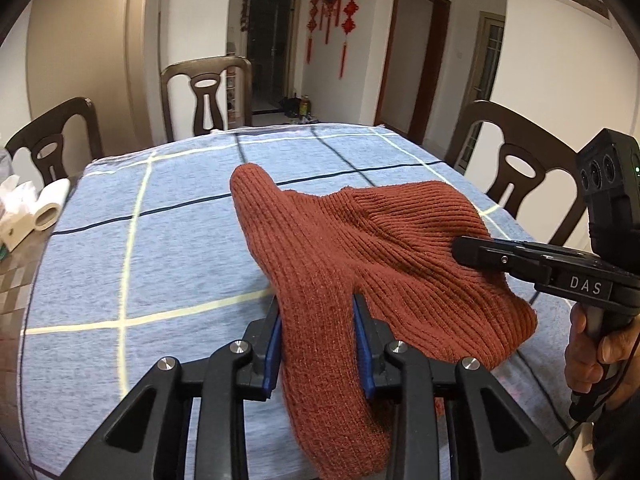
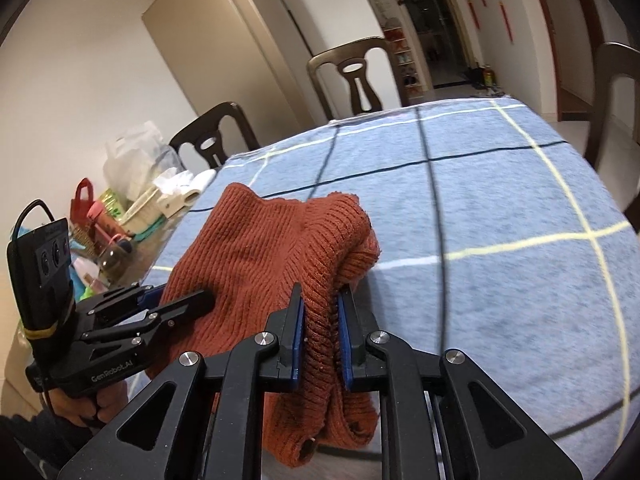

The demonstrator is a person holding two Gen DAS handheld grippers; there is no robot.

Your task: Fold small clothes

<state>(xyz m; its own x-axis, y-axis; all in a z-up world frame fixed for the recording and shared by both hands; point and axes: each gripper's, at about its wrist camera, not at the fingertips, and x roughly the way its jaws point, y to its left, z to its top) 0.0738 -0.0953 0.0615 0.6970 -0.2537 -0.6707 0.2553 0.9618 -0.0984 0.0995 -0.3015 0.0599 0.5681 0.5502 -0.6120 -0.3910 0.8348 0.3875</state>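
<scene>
A rust-red ribbed knit garment point(image 1: 360, 240) point(image 2: 248, 248) is lifted in a bunch off the blue checked tablecloth point(image 1: 160, 248) point(image 2: 500, 208). In the left wrist view, my left gripper point(image 1: 316, 302) is shut on a thick fold of the knit, which hangs down between its blue pads. In the right wrist view, my right gripper point(image 2: 320, 296) is shut on a bunched ribbed edge. Each gripper also shows in the other's view: the right gripper point(image 1: 472, 248) at the garment's right side, the left gripper point(image 2: 184, 296) at its left. The far part of the knit still rests on the cloth.
Dark wooden chairs point(image 1: 206, 92) point(image 1: 516, 168) stand around the table. A paper roll point(image 1: 50, 208), a tissue box and other clutter point(image 2: 120, 220) sit at the table's left end, with a plastic bag point(image 2: 132, 156). A hand point(image 1: 588, 344) holds each grip.
</scene>
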